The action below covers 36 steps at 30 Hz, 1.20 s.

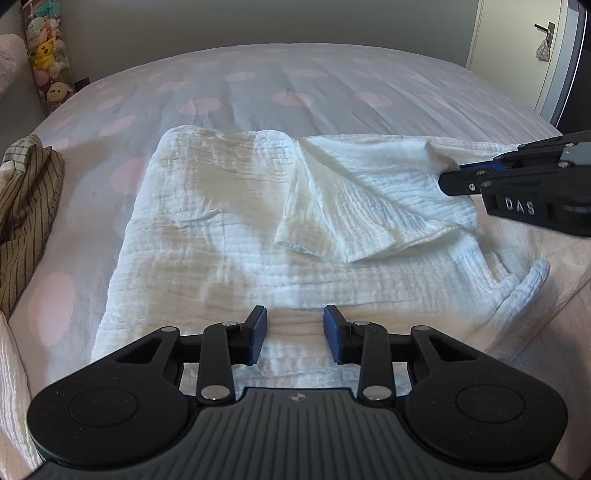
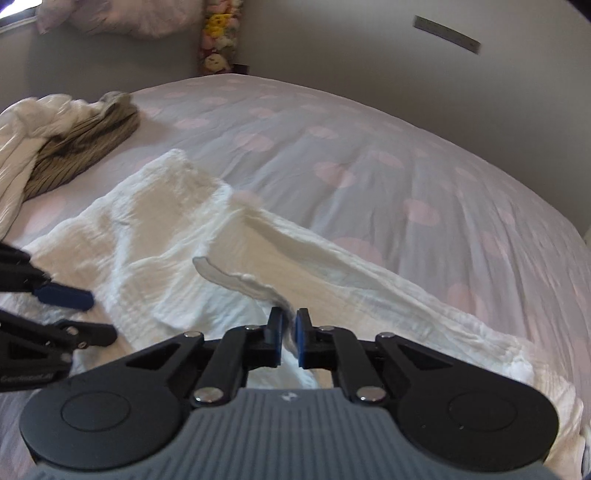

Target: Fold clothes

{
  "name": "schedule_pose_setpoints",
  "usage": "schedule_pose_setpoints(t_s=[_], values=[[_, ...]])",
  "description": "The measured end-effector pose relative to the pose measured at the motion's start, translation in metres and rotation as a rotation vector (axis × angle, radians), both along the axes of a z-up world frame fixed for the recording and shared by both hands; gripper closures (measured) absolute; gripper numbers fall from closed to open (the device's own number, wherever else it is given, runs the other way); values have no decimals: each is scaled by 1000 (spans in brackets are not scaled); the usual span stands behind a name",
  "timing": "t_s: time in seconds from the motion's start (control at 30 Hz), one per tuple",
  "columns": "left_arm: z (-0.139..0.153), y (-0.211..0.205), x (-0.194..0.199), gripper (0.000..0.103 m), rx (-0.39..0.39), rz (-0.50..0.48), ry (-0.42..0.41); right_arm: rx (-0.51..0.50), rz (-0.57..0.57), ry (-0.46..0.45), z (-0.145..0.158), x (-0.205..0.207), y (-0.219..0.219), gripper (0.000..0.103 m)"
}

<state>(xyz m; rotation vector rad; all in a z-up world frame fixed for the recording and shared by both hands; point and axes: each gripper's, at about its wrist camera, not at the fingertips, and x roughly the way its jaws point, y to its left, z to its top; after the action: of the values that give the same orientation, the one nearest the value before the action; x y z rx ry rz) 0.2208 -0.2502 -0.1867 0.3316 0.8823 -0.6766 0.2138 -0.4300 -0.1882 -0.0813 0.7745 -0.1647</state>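
I've got the white garment point(image 1: 221, 229) spread flat on the dotted bedspread point(image 1: 295, 92), and I'll place everything off that garment. My left gripper point(image 1: 294, 334) hovers over the garment's near hem, blue pads spread wide apart, nothing between them. My right gripper point(image 2: 290, 338) is pressed almost together, pinching a fold of the garment's right-hand edge; the cloth lifts off the bed there and a flap drapes back across the garment's middle. From the left wrist view, the right gripper point(image 1: 452, 177) comes in from the garment's right side. Left of the garment lies a striped brown cloth point(image 1: 26, 206), apart from it, with a cream cloth point(image 2: 22, 147) piled against that. Beyond the garment's far edge the bedspread runs open to the wall point(image 1: 258, 22).
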Motion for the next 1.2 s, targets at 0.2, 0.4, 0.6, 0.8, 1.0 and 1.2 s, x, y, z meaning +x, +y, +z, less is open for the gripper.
schedule_pose_setpoints(t_s=[0.2,0.4,0.6,0.8,1.0,1.2], values=[[1,0,-1,72,-2,-3,-2,53,-149,41,-3,4,-41,90],[7,3,-3,72,-21,1,-15,48,49,3,10,-10,-2,60],[16,17,5,72,-59,62,-36,6,305,48,-5,-1,57,56],[7,32,22,72,-70,132,40,-57,348,105,-24,16,70,64],[8,39,23,72,-83,133,54,-6,175,29,-3,19,34,95],[10,39,25,72,-104,141,41,37,-26,38,1,37,-19,95]])
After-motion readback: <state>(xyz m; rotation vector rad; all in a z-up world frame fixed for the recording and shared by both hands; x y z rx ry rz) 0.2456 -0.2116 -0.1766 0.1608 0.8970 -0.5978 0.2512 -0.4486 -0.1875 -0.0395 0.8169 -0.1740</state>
